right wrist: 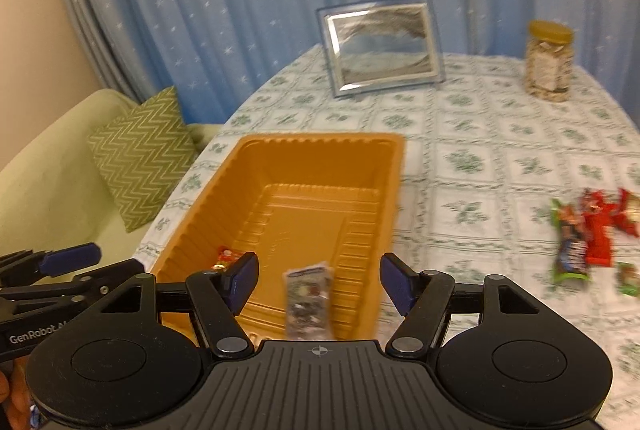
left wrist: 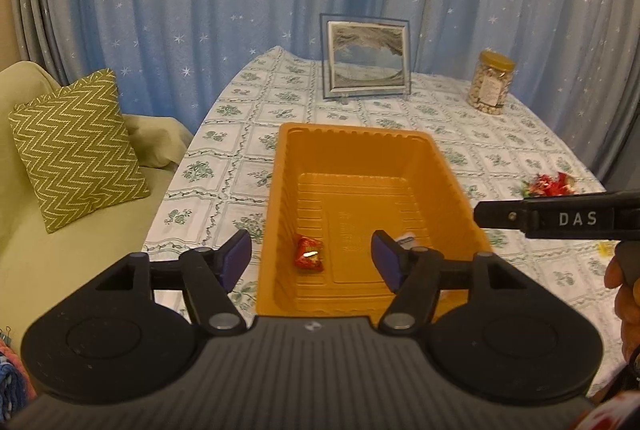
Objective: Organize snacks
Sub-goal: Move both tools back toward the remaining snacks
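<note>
Over the tray [right wrist: 320, 146], both grippers [left wrist: 312, 258] [right wrist: 318, 280] agape, holding nothing; remaining snacks [right wrist: 588, 234] well rightward, nearer right gripper.

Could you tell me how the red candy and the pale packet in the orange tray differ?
The red candy is small and squarish; the pale packet is longer and rectangular. The candy sits toward the tray's left wall, the packet nearer its right. Both are inside the orange tray.

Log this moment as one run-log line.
left gripper open | right gripper open | red candy, silver packet in orange tray | snack pile remains
</note>
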